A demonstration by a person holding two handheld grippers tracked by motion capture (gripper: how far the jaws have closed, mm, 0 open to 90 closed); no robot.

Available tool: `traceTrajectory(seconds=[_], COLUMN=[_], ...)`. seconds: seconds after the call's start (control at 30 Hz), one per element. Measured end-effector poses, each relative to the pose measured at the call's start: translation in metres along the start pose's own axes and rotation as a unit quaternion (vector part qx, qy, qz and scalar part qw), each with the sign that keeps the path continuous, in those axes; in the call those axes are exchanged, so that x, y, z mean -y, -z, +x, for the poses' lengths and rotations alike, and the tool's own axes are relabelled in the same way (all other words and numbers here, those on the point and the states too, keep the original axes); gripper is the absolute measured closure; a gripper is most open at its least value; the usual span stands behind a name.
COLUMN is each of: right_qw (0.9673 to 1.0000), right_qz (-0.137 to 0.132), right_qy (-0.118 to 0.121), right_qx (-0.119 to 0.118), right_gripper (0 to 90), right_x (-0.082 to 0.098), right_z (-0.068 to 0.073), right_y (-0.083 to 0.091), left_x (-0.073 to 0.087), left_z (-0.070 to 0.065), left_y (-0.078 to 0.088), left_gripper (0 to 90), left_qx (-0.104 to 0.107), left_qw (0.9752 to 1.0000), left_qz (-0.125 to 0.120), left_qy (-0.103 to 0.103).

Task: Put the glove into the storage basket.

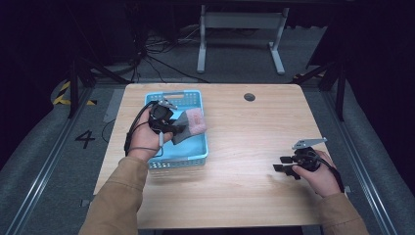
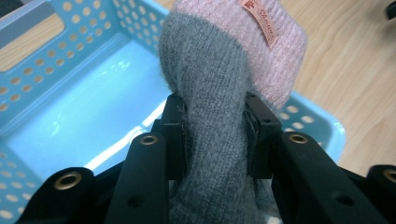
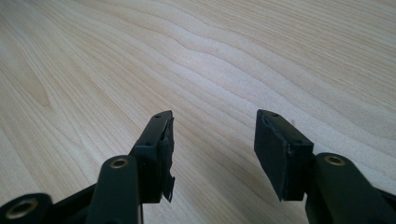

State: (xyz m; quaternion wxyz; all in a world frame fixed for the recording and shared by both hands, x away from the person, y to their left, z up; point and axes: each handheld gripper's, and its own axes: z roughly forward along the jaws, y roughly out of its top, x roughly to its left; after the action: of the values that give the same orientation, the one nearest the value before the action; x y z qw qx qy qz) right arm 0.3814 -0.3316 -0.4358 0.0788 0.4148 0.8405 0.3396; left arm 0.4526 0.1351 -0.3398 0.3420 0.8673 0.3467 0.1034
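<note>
Sock (image 2: 219,140) toe behind jaws

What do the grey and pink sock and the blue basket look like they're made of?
Sock: soft knitted yarn, likely wool or acrylic, judging by its fuzzy ribbed surface and sewn-on label. Basket: glossy moulded plastic, with rows of round holes and a shiny floor.

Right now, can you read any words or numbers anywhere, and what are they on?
"4": a big dark number painted on the floor, left of the table.
The small pink-brown tag sewn on the pink cuff of the grey sock, which the left gripper holds over the blue basket: cursive writing that begins with "S", the rest too blurred to read.
Nothing else carries any text.
</note>
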Motion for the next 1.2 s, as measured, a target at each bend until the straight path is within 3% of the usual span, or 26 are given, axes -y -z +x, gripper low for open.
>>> traceTrajectory(seconds=[0.33,0.73,1.2], right_qw=[1.0000,1.0000,1.0000], right_qz=[0.002,0.001,0.002], right_qy=[0.001,0.002,0.003], right_qx=[0.000,0.001,0.002], right_gripper=[47.8,47.3,47.3], right_x=[0.001,0.003,0.007], right_z=[-0.001,-0.001,-0.001], right_y=[-0.001,-0.001,0.000], left_x=[0.003,0.007,0.010], left_z=[0.022,0.030,0.038], left_y=[-0.020,-0.036,-0.060], left_gripper=[66.4,66.3,65.9], left_qx=[-0.005,-0.004,0.009], left_qw=[0.9995,0.9985,0.9951], left_qz=[0.029,0.054,0.098], left_qy=[0.012,0.005,-0.011])
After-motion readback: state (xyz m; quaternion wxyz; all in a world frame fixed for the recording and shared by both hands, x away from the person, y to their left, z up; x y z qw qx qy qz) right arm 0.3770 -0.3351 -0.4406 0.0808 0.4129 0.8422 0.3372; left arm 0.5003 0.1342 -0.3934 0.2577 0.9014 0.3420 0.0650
